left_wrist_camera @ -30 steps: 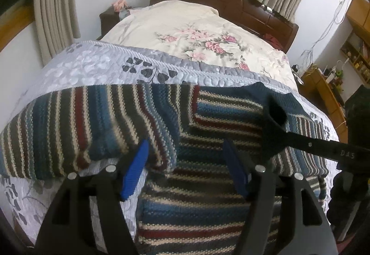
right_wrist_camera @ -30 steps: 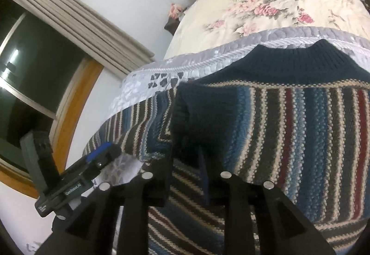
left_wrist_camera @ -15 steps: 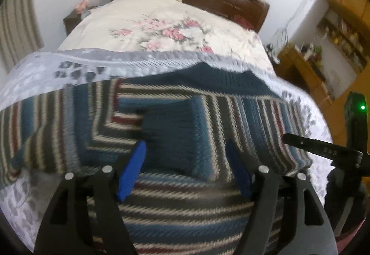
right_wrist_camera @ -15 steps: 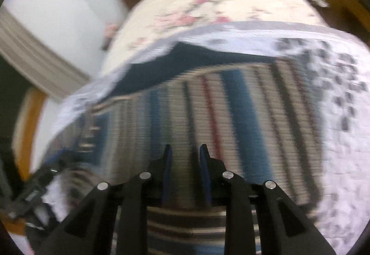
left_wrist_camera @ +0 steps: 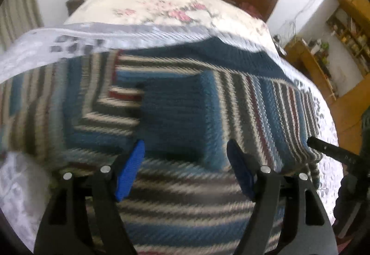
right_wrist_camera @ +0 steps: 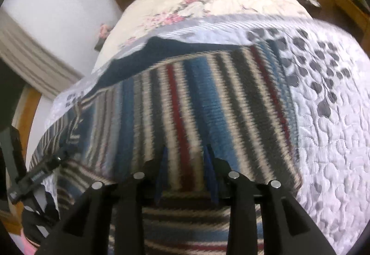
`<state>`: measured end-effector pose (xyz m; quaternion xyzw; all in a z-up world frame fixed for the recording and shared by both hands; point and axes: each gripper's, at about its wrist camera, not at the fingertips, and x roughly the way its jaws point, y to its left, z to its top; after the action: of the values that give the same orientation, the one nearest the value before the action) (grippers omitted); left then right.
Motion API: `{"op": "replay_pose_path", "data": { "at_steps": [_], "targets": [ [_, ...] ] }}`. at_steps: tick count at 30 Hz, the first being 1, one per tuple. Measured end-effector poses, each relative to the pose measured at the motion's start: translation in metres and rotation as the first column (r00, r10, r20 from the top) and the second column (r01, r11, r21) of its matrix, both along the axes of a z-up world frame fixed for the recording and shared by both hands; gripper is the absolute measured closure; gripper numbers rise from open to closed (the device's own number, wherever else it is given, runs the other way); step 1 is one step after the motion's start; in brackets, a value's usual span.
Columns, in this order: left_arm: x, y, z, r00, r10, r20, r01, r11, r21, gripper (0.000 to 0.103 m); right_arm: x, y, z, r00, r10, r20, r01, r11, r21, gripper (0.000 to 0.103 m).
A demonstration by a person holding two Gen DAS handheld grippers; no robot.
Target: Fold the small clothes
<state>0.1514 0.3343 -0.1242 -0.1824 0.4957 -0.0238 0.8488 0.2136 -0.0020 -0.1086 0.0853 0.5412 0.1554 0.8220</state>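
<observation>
Striped knitted sweater [left_wrist_camera: 175,116] in blue, cream, grey and dark red lies on the grey-white quilted bedspread [right_wrist_camera: 323,139], no readable writing on it, its sleeve now folded over the body, left gripper [left_wrist_camera: 185,158] wide open above it, right gripper [right_wrist_camera: 185,162] opened narrowly, released.

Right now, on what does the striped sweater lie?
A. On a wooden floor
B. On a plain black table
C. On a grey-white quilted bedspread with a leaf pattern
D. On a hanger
C: the sweater lies spread on the bedspread, whose grey-white quilted cloth with dark leaf shapes shows to the side of the sweater and beyond it, with no floor, table or hanger under the sweater.
</observation>
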Motion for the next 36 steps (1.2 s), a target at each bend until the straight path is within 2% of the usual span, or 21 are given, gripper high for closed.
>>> {"op": "replay_pose_path", "data": {
  "at_steps": [4,7,10,13,17,24,29,32,36],
  "targets": [
    [-0.045,0.056,0.011,0.993,0.113,0.017,-0.113,0.993,-0.036,0.029,-0.019,0.028,0.006,0.998,0.067,0.017,-0.068,0.997,0.028,0.067],
    [-0.082,0.109,0.01,0.974,0.227,-0.001,-0.227,0.974,-0.023,0.029,-0.033,0.051,0.006,0.993,0.113,0.01,-0.114,0.993,0.021,0.066],
    [-0.121,0.163,0.003,0.94,0.34,-0.029,-0.341,0.94,-0.027,0.029,-0.041,0.071,0.004,0.991,0.137,0.0,-0.137,0.99,0.005,0.066],
    [-0.16,0.215,-0.003,0.887,0.459,-0.048,-0.461,0.885,-0.06,0.029,-0.048,0.085,0.003,0.99,0.144,-0.006,-0.144,0.989,-0.007,0.066],
    [-0.195,0.266,0.0,0.821,0.571,-0.024,-0.57,0.816,-0.094,0.029,-0.058,0.099,0.003,0.989,0.148,-0.007,-0.148,0.989,-0.025,0.066],
    [-0.207,0.327,-0.001,0.748,0.663,-0.012,-0.659,0.741,-0.125,0.029,-0.072,0.111,0.003,0.991,0.135,-0.001,-0.135,0.989,-0.052,0.066],
    [-0.202,0.35,-0.004,0.718,0.696,-0.014,-0.69,0.708,-0.151,0.028,-0.08,0.1,0.002,0.995,0.101,0.0,-0.101,0.993,-0.064,0.066],
    [-0.195,0.354,0.003,0.715,0.699,0.015,-0.689,0.708,-0.154,0.038,-0.083,0.094,0.005,0.997,0.081,0.006,-0.081,0.995,-0.066,0.066],
    [-0.189,0.356,0.011,0.717,0.695,0.052,-0.68,0.714,-0.165,0.065,-0.085,0.091,0.007,0.997,0.07,0.015,-0.069,0.995,-0.066,0.066]
  ]
}}
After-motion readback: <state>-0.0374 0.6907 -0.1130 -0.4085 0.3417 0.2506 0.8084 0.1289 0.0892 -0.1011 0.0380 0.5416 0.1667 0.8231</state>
